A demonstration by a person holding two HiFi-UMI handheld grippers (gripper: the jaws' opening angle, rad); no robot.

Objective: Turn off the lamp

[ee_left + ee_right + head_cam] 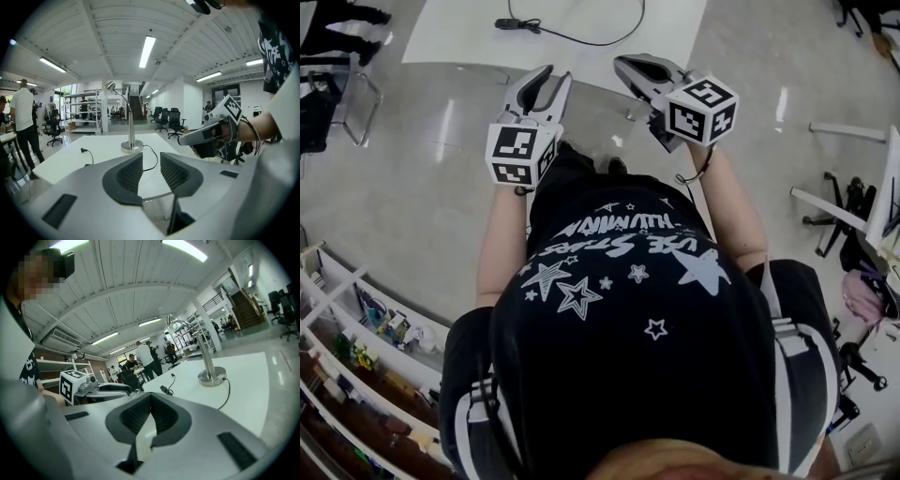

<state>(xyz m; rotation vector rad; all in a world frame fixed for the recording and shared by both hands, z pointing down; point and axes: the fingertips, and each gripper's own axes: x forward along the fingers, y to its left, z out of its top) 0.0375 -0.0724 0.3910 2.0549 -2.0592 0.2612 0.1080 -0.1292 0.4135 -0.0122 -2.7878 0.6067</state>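
Holds left gripper (pixel 151 156) out front, short of white table (pixel 65 161), jaws apart, nothing between pads. Holds right gripper (pixel 150 397) just beside it, about level with it, jaw tips pressed together, nothing clamped. Touches nothing with either. Finds lamp (pixel 131 126) upright on the table, well ahead of both grippers: round metal base, thin straight stem, curved neck, small head arching left in left gripper view. Sees black cable (pixel 153 149) leaving base toward near table edge, plug (pixel 83 150) lying on tabletop left of base. Cannot tell whether lamp is lit. Notes office chairs (pixel 174 123), shelving (pixel 84 110) and standing person (pixel 21 112) in background beyond table.
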